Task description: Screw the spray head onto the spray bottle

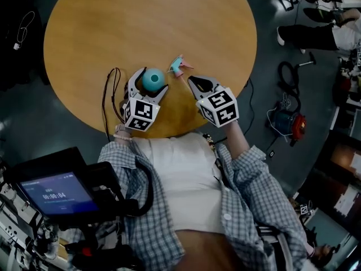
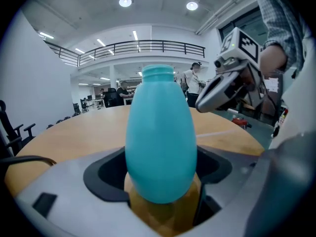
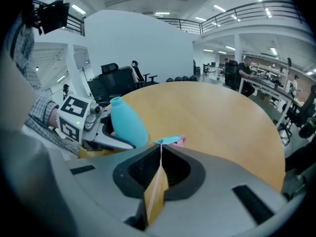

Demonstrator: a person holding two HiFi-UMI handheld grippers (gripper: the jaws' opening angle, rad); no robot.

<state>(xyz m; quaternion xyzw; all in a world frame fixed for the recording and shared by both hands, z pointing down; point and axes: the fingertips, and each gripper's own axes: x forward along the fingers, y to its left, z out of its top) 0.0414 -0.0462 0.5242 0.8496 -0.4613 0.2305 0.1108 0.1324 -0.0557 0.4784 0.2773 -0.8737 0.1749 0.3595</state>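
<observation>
A teal spray bottle (image 1: 153,79) (image 2: 160,142) (image 3: 127,122) stands upright on the round wooden table (image 1: 113,27), its threaded neck bare. My left gripper (image 1: 151,84) (image 2: 160,184) is shut on the bottle's belly, one jaw on each side. The teal and pink spray head (image 1: 178,66) (image 3: 170,140) lies on its side on the table just right of the bottle. My right gripper (image 1: 192,82) (image 3: 160,149) is shut with nothing in it, and its tips sit a little short of the spray head.
A black cable (image 1: 110,95) loops over the table's near edge beside my left gripper. On the floor to the right lie cables and a red and blue device (image 1: 289,123). Office chairs (image 3: 118,80) stand beyond the table's far side.
</observation>
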